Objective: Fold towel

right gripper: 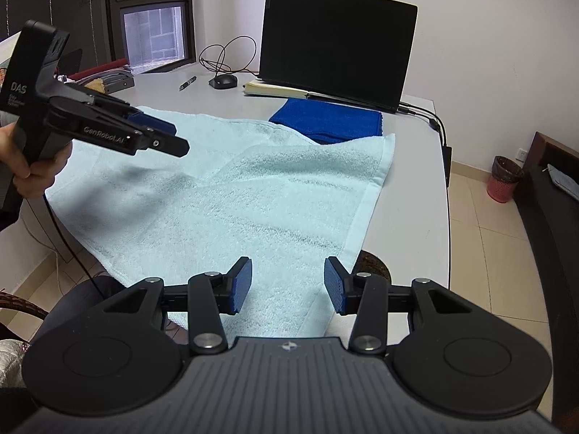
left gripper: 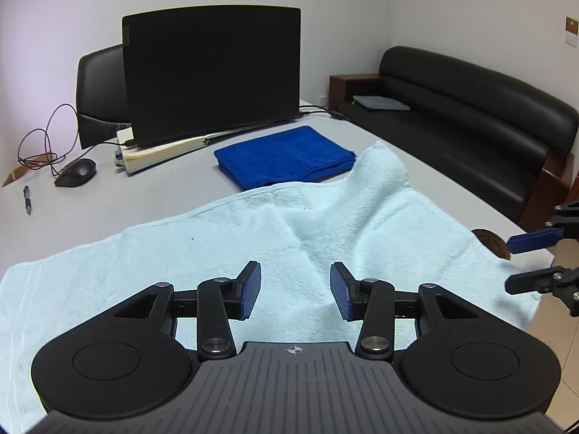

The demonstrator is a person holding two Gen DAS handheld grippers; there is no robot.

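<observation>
A light blue towel [left gripper: 217, 246] [right gripper: 253, 199] lies spread on the white table [left gripper: 108, 188], rumpled in the middle, with its far right corner humped up. In the left wrist view, my left gripper [left gripper: 296, 267] hovers over the towel's middle, open, with no cloth between its pads. A hand holds it at the left of the right wrist view, where the left gripper [right gripper: 173, 137] hangs above the towel's left part. My right gripper [right gripper: 287, 262] [left gripper: 517, 262] stands open over the towel's near right corner, gripping nothing.
A folded dark blue towel [left gripper: 286, 155] [right gripper: 329, 121] lies just behind the light one. Behind it are an open laptop [left gripper: 213, 72], a notebook [left gripper: 163, 150], a mouse [left gripper: 76, 173], a pen [left gripper: 27, 199] and cables. A black sofa [left gripper: 470, 115] stands right of the table.
</observation>
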